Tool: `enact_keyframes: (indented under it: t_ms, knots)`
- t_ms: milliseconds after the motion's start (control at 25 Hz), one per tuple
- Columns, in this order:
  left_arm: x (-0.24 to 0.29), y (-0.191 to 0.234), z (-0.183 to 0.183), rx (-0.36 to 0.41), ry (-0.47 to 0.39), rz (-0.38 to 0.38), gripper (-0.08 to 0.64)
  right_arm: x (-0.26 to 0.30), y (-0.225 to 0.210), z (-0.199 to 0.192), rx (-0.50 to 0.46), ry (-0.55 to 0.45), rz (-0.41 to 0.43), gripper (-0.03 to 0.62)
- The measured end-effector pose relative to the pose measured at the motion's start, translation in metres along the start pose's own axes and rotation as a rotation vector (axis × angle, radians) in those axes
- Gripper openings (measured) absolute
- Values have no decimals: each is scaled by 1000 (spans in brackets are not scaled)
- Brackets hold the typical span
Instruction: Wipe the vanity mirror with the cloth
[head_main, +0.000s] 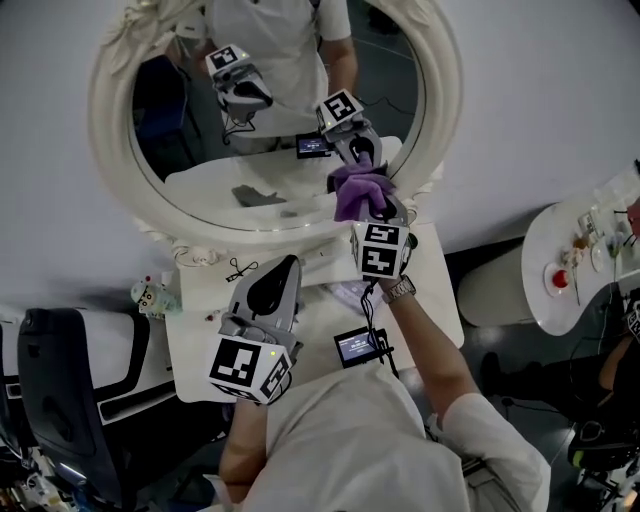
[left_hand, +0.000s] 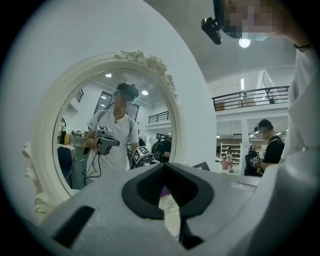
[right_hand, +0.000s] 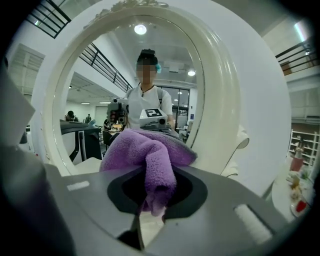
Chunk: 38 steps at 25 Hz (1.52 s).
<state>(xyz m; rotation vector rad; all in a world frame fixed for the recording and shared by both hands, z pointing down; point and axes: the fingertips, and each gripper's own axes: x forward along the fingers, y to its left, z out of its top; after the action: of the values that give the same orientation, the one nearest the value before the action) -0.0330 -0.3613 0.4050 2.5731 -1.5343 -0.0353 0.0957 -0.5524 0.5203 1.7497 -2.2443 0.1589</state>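
The purple fleece cloth buries the tips of my right fingers in the head view. The picture's top edge cuts off the white oval carved-frame mirror. The small colourful bits by the left edge of the white bench are too small to name.

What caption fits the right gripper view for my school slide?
Right gripper pinches a fluffy purple cloth in front of the white-framed oval vanity mirror.

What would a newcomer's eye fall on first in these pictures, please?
Most likely the large oval vanity mirror in its ornate white frame, filling the upper head view. Next, the purple cloth, pinched in the right hand-held gripper at the lower right of the glass. The left hand-held gripper hangs shut and empty over the white table.
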Motion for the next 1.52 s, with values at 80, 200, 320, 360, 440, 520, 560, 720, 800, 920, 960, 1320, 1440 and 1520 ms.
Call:
enact_keyframes:
  t_ms: [80,200,320,360,440,520,560,720,800,920,960,1320,1440,1520]
  knots:
    - [5,-6,-1,-7,-3,-15,3,0,-6,1,-8,0,-5,66]
    - [6,-9,-3,-4,2,-19,3,-3,-9,1,-8,-2,-15,64]
    - [-1,1,-6,-5,8,8,3,-9,-3,0,17,-2,-15,61]
    - [-5,6,-6,-11,7,21,3,-10,4,-1,28,0,-3,61]
    - [-14,15,-6,-21,4,50,3,-11,23,-3,36,4,37,61]
    - [-24,24,-6,-24,3,81,3,-11,49,-4,23,6,84,61]
    - [-29,29,-6,-24,5,97,3,-10,64,-4,12,7,108,61]
    - [-56,49,-7,-22,11,178,3,-5,128,-9,-37,8,218,61]
    - [-72,60,-7,-25,11,225,3,-3,158,-11,-50,11,267,61]
    - [-97,75,-10,-29,16,295,3,0,199,-15,-64,11,327,61]
    - [-106,79,-12,-33,19,319,3,1,211,-16,-66,11,344,61]
    - [-151,102,-33,-60,71,456,3,15,267,-38,-83,27,388,61]
    - [-151,101,-35,-56,79,454,3,18,265,-46,-97,26,386,61]
    - [-145,98,-37,-53,87,443,3,20,263,-49,-125,8,391,61]
